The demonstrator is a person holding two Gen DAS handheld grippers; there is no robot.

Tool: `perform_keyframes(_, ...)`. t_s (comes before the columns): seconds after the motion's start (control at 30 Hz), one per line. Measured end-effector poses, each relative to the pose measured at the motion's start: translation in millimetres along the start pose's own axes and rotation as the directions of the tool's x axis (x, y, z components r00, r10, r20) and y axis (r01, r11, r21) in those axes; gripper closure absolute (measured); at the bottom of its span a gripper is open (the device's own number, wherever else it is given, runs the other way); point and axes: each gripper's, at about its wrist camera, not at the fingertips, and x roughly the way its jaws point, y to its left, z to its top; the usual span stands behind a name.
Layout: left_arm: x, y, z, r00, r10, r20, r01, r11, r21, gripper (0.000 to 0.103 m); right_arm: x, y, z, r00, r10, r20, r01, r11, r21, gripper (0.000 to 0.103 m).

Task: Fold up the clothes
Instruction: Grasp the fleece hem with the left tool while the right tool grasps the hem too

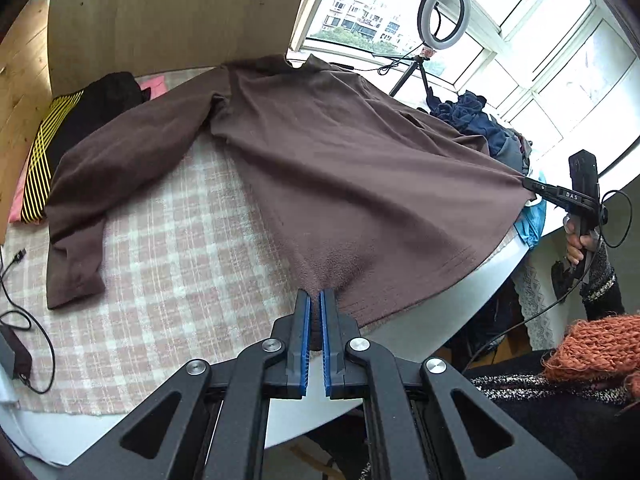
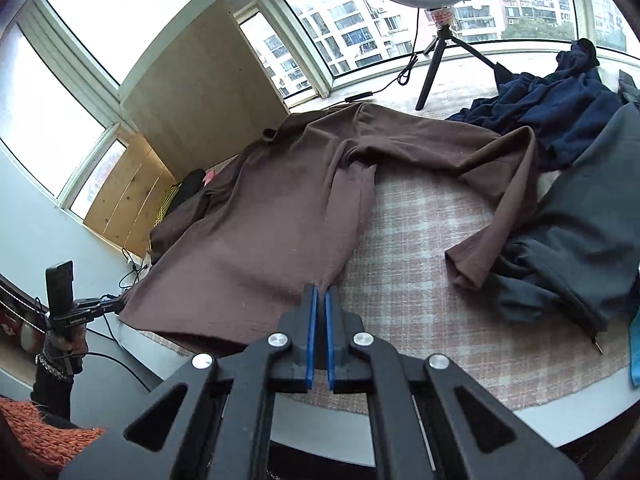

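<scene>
A brown long-sleeved top (image 1: 320, 168) lies spread on a pink checked cloth (image 1: 180, 280) over a round white table. Its collar points toward the window and both sleeves lie out to the sides. My left gripper (image 1: 316, 296) is shut on the near hem, with brown fabric bunched between the blue pads. In the right wrist view the top (image 2: 260, 232) shows with my right gripper (image 2: 322, 292) shut on the other hem corner. Each gripper also appears in the other's view, left gripper (image 2: 122, 303) and right gripper (image 1: 527, 185), and the hem is stretched and raised between them.
A heap of dark blue clothes (image 2: 560, 112) and a grey garment (image 2: 580, 240) crowd the table's right side. A black garment with yellow stripes (image 1: 52, 152) lies at the far left by a wooden panel. A ring light on a tripod (image 1: 444, 12) stands on the sill. Cables (image 1: 24, 320) trail at the left edge.
</scene>
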Motion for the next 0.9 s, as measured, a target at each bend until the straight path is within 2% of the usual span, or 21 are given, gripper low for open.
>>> perform_keyframes(0.03,12,7,-10,0.999,0.014,-0.030,-0.014,1.000,-0.020,0.099,5,-1,2,0.999,-0.036,-0.014,0.036,0.999,0.003,0.099)
perform_keyframes(0.1,36,22,-30,0.995,0.043,-0.093,-0.049,0.997,-0.059,0.098,32,-1,-12,0.992,-0.047,-0.116,0.047,0.999,-0.008,0.099)
perform_keyframes(0.17,64,38,-42,0.978,0.129,-0.164,-0.144,0.986,-0.083,0.098,64,-4,-25,0.975,-0.043,-0.219,0.040,0.999,-0.020,0.099)
perform_keyframes(0.23,70,45,-44,0.968,0.169,-0.183,-0.189,0.977,-0.098,0.096,80,0,-41,0.952,-0.110,-0.287,0.086,0.992,-0.097,0.097)
perform_keyframes(0.3,69,47,-44,0.957,0.223,-0.186,-0.242,0.966,-0.087,0.096,84,6,-48,0.940,-0.148,-0.307,0.103,0.982,-0.158,0.095)
perform_keyframes(0.37,65,41,-38,0.953,0.257,-0.163,-0.269,0.962,-0.055,0.090,82,5,-53,0.935,-0.138,-0.326,0.089,0.983,-0.162,0.086)
perform_keyframes(0.43,64,33,-31,0.949,0.281,-0.142,-0.287,0.957,-0.028,0.077,83,-1,-55,0.933,-0.148,-0.329,0.101,0.982,-0.157,0.083)
perform_keyframes(0.5,74,28,-22,0.955,0.263,-0.138,-0.266,0.964,-0.006,0.064,83,-5,-58,0.931,-0.152,-0.333,0.108,0.983,-0.149,0.082)
perform_keyframes(0.6,103,26,-14,0.930,0.316,-0.187,-0.315,0.948,0.035,0.065,85,-9,-68,0.928,-0.150,-0.342,0.111,0.985,-0.130,0.080)
perform_keyframes(0.63,111,28,-13,0.922,0.331,-0.202,-0.330,0.943,0.038,0.073,85,-11,-70,0.927,-0.152,-0.344,0.114,0.985,-0.129,0.080)
perform_keyframes(0.7,117,31,-10,0.928,0.309,-0.206,-0.312,0.950,0.020,0.097,83,-15,-74,0.927,-0.162,-0.339,0.127,0.984,-0.122,0.080)
perform_keyframes(0.8,108,25,-5,0.949,0.254,-0.185,-0.254,0.967,0.022,0.098,79,-24,-78,0.929,-0.165,-0.332,0.140,0.985,-0.099,0.079)
perform_keyframes(0.83,93,22,-2,0.966,0.214,-0.145,-0.215,0.977,0.010,0.098,76,-27,-79,0.929,-0.166,-0.330,0.144,0.985,-0.090,0.079)
perform_keyframes(0.87,73,27,-1,0.987,0.133,-0.084,-0.137,0.990,-0.041,0.098,73,-30,-81,0.930,-0.174,-0.324,0.154,0.984,-0.087,0.079)
perform_keyframes(0.9,56,43,-3,0.999,0.035,-0.014,-0.037,0.991,-0.126,0.098,69,-31,-83,0.931,-0.182,-0.316,0.161,0.983,-0.093,0.079)
